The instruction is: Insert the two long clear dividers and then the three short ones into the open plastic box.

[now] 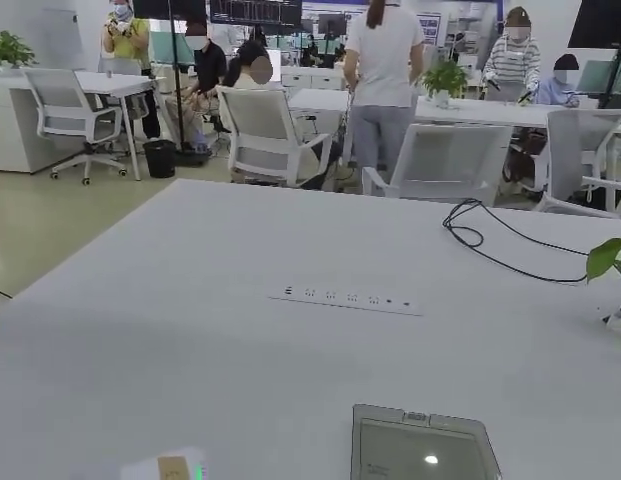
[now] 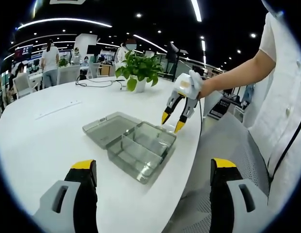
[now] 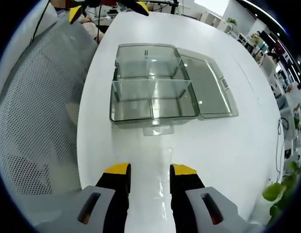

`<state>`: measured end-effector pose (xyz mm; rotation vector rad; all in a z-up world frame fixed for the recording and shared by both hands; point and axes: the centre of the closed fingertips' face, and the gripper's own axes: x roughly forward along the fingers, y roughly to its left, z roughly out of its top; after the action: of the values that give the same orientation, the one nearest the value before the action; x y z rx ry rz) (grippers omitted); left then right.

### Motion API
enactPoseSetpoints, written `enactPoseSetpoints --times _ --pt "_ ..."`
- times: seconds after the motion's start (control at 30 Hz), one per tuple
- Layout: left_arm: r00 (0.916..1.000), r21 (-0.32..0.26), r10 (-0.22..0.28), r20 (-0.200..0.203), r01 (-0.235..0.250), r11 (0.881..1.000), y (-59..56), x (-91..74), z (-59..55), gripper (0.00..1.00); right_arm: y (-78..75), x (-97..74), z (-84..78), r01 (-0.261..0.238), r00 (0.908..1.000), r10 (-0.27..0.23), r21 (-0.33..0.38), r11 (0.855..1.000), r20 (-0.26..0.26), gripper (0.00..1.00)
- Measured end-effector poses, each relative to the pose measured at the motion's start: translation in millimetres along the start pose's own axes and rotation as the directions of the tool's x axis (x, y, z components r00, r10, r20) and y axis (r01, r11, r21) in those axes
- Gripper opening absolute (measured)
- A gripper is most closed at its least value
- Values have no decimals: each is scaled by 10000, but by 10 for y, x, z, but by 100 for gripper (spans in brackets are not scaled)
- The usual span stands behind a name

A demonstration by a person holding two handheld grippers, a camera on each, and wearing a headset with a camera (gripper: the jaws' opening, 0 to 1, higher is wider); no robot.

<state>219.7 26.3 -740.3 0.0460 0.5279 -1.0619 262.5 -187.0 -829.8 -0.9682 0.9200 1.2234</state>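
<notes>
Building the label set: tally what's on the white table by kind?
Clear plastic box with open hinged lid: 1
Green potted plant in white pot: 1
Black cable: 1
White inset power strip: 1
Total: 4

We get bright, even overhead light; ceiling strips (image 2: 195, 9) glare at upper frame, fisheye edges bend, and the table (image 3: 160, 155) shines softly.

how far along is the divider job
Clear dividers already stand crosswise inside the open box, making compartments; the exact count is unclear. Both the left gripper and right gripper are open and empty. Any remaining short dividers are left.
</notes>
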Motion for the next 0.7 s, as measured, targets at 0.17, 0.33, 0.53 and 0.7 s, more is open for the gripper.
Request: enactPoseSetpoints --times 0.17,0.33,0.53,0.7 --pt "10000 -9 -18 13 18 10000 2 11 32 99 -31 -119 47 308 9994 -309 30 9995 162 33" --pt "9999 -88 -42 145 44 10000 8 34 94 98 -51 -246 119 624 9976 -621 -75 9980 316 33" --pt "9992 -741 -117 382 145 9971 2 65 207 94 -55 -409 284 1004 9933 -985 -285 9945 608 33" --pt "9974 -1884 -243 673 367 9814 -30 107 321 88 -37 -543 485 1301 9877 -1245 -554 9900 945 33"
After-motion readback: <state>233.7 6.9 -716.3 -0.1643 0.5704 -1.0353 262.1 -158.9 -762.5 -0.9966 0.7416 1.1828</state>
